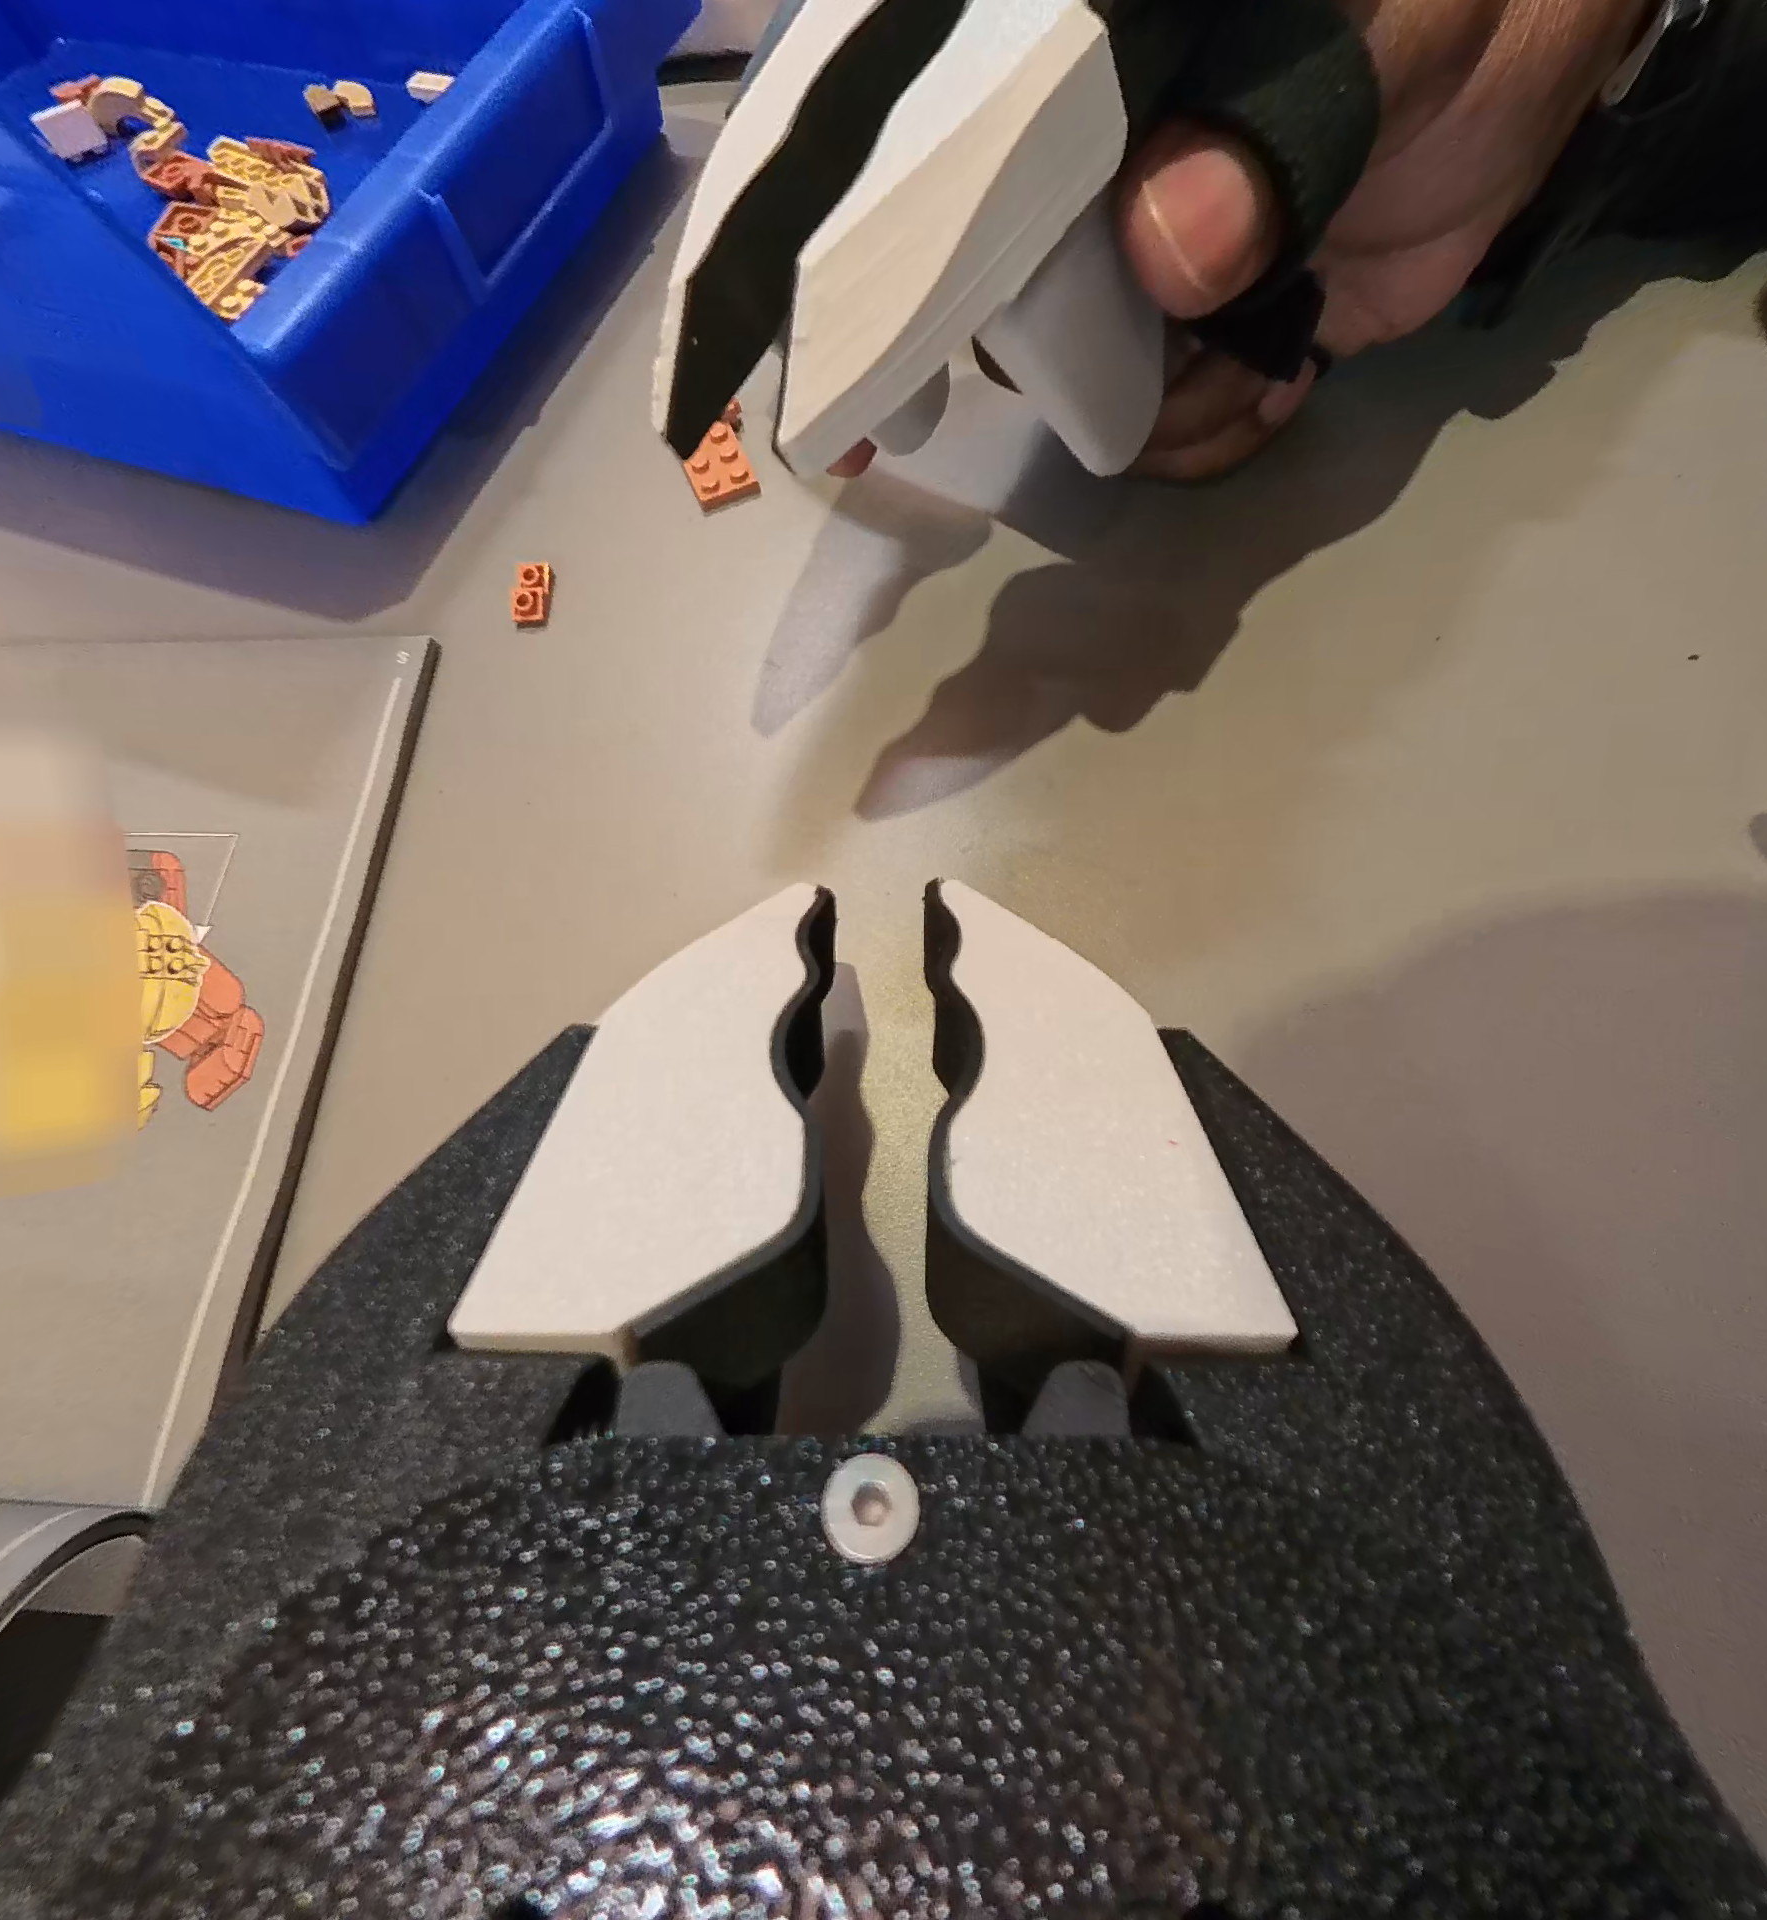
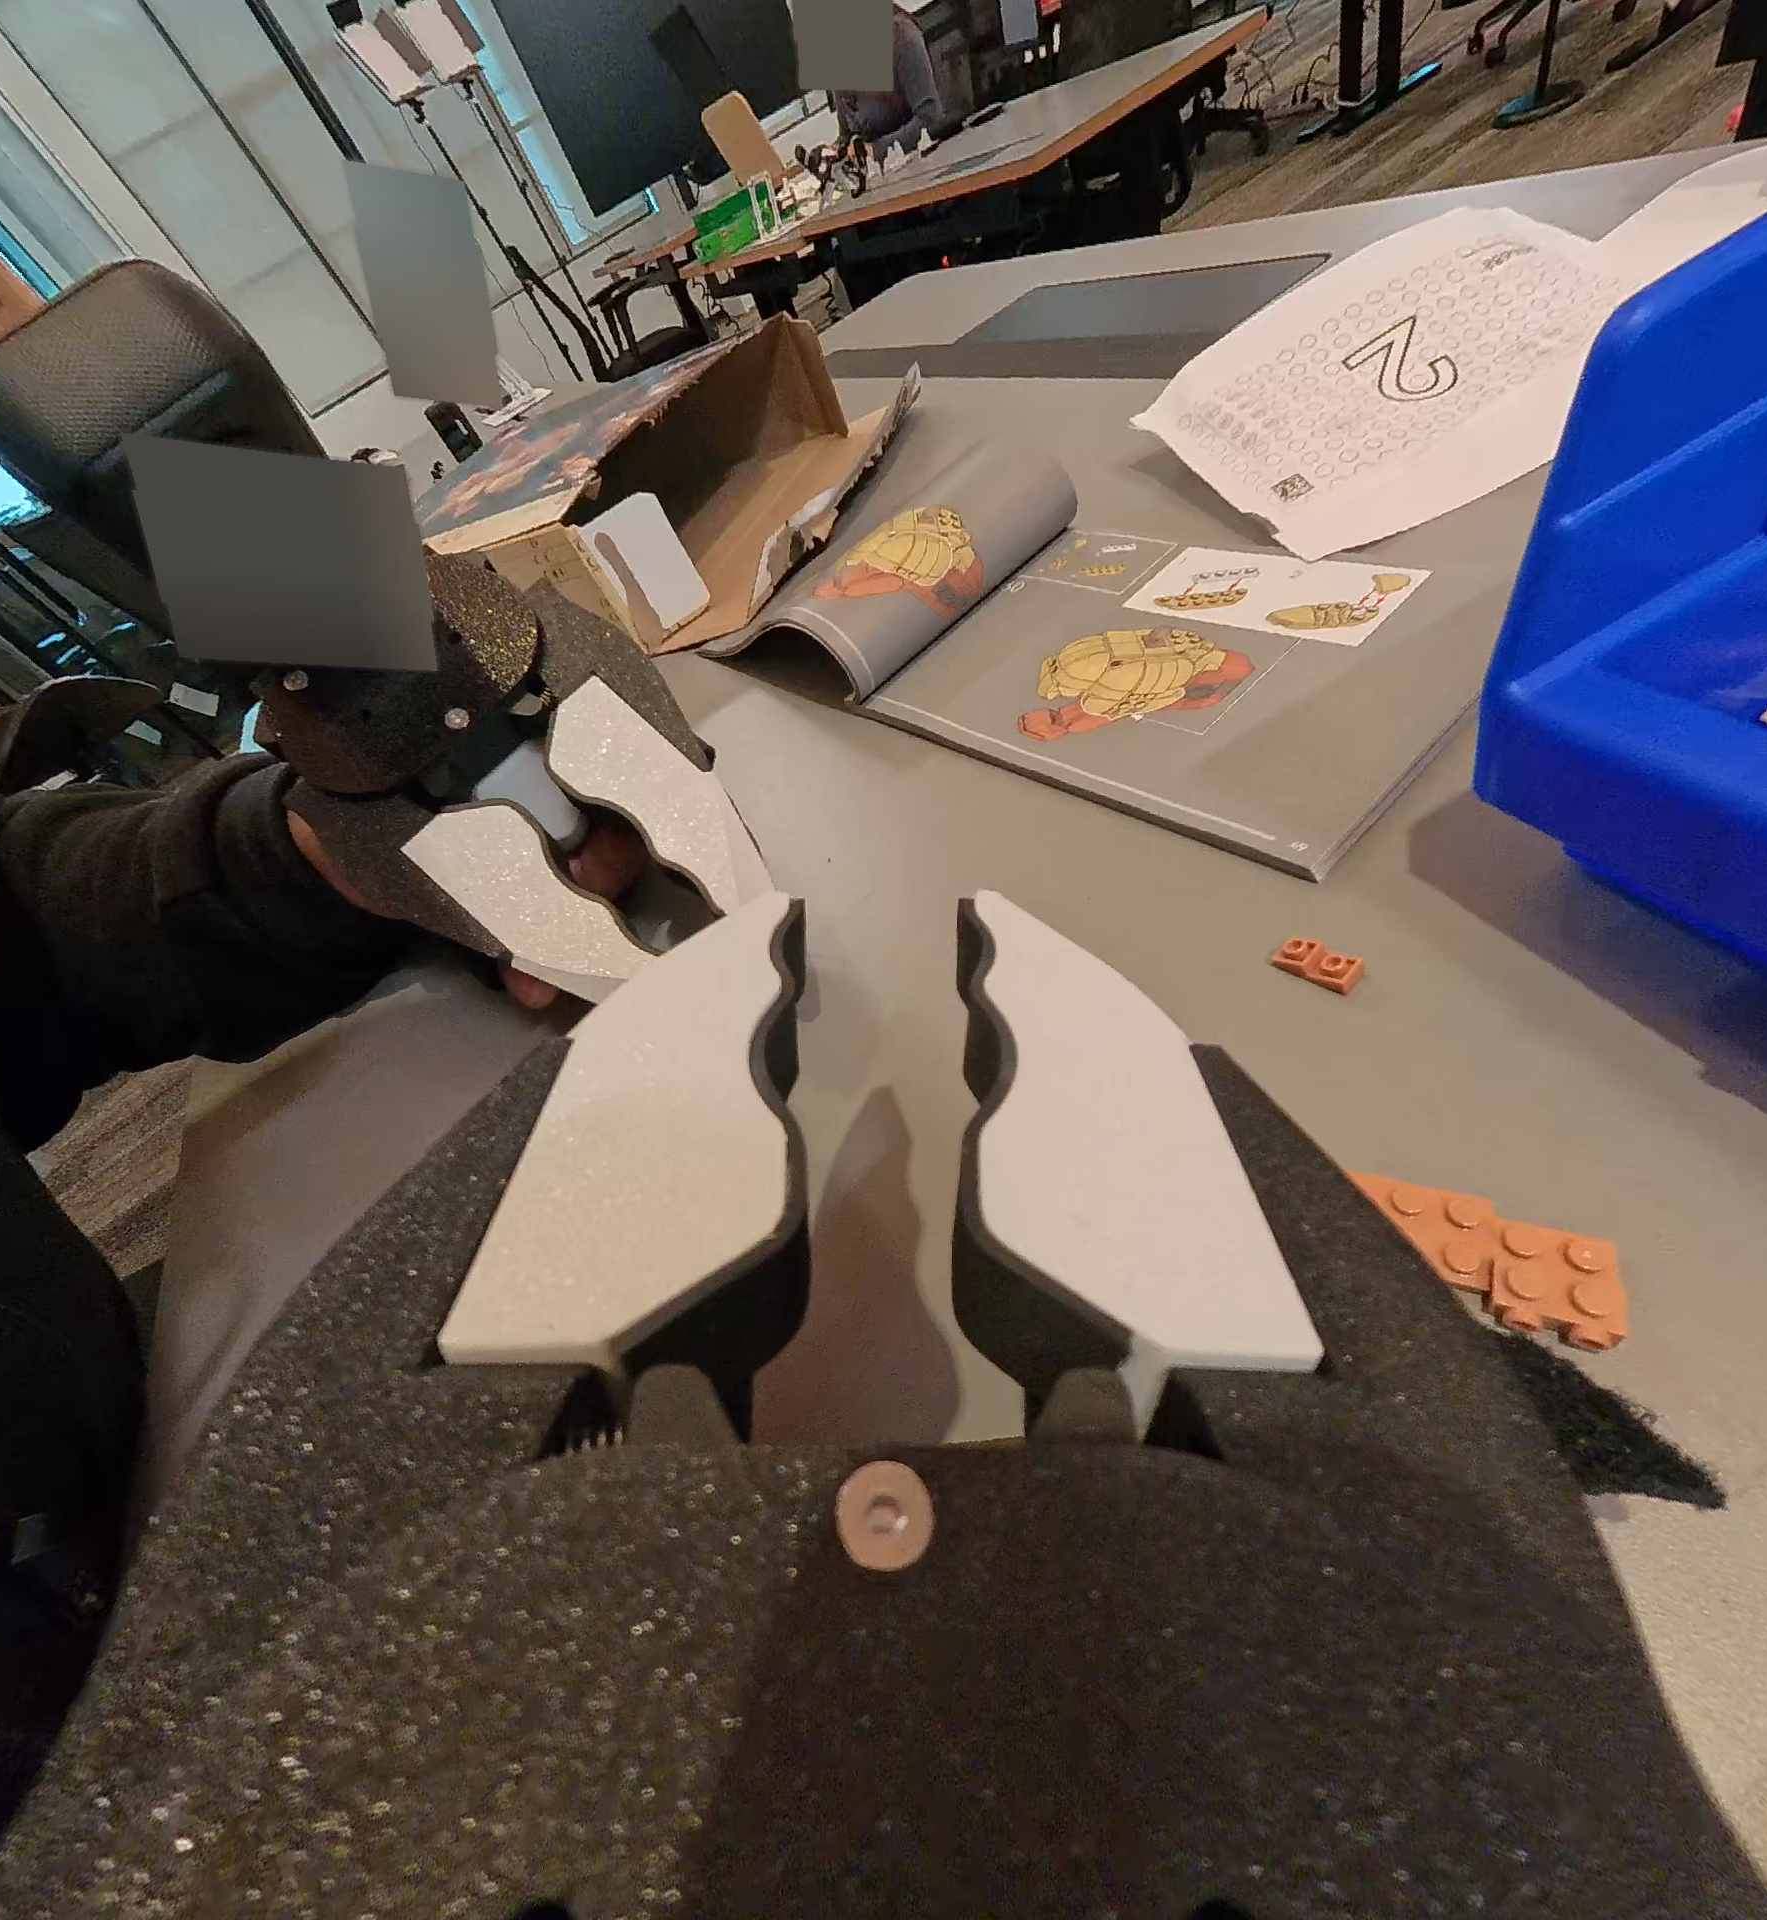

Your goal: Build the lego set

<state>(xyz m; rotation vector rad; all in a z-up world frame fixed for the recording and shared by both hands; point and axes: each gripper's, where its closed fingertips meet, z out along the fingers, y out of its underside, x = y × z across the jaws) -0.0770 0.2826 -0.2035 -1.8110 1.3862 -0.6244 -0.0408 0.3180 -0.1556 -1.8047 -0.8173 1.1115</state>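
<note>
An orange plate assembly [image 2: 1513, 1257] lies flat on the grey table, just right of my right gripper [image 2: 881, 920]. That gripper is open and empty. In the left wrist view the same plate [image 1: 723, 473] shows partly behind the right gripper's [image 1: 744, 447] lowered tips, and is not gripped. A small orange two-stud plate [image 1: 533, 594] lies loose nearby and also shows in the right wrist view [image 2: 1318, 964]. My left gripper [image 1: 881, 904] is open with a narrow gap, empty, low over bare table. It also appears at the left of the right wrist view [image 2: 687, 925].
A blue bin [image 1: 359, 343] holds several tan and orange pieces and also shows in the right wrist view [image 2: 1689, 623]. An open instruction booklet [image 2: 1222, 769] lies beyond the grippers and also shows in the left wrist view [image 1: 266, 1143]. A white paper bag [image 2: 1378, 384] and a torn cardboard box [image 2: 744, 436] lie farther back.
</note>
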